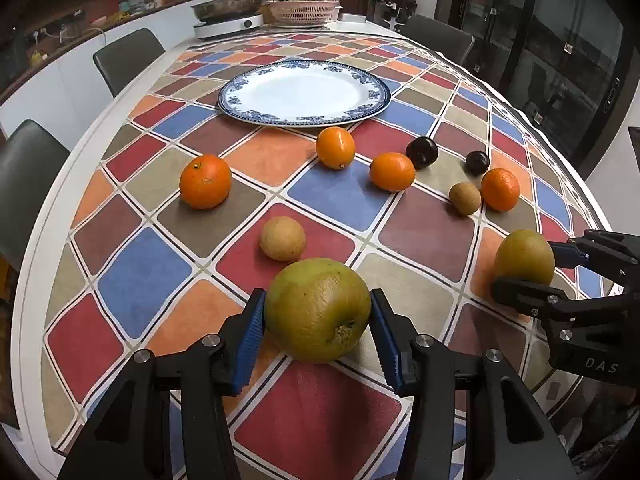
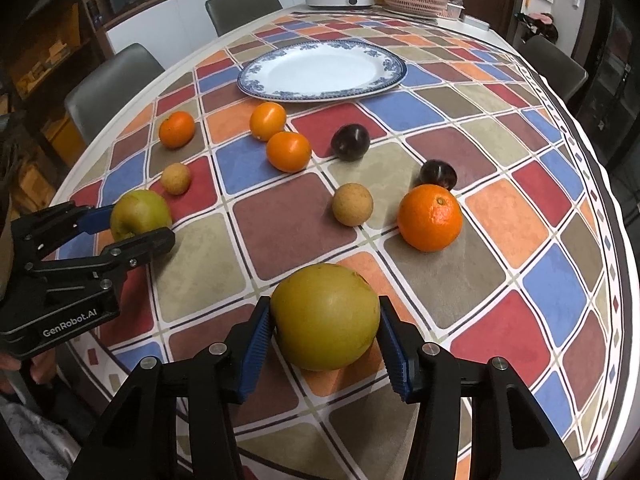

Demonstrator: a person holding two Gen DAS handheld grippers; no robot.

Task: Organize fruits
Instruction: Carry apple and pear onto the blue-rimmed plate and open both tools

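Your left tool (image 1: pixel 318 314) clamps a green-yellow pear (image 1: pixel 318 310) on the checkered surface (image 1: pixel 340 196), stem dimple facing you; your right tool (image 2: pixel 326 322) grips a second pear (image 2: pixel 326 322). Ahead sits the blue-rimmed plate (image 1: pixel 236 102), then four oranges, two tan fruits and two dark plums scattered between. Both pears' undersides are hidden.

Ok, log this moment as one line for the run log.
left gripper: shut on green pear | right gripper: shut on yellow pear | plate: bare | oranges, plums, kiwis: on tablecloth
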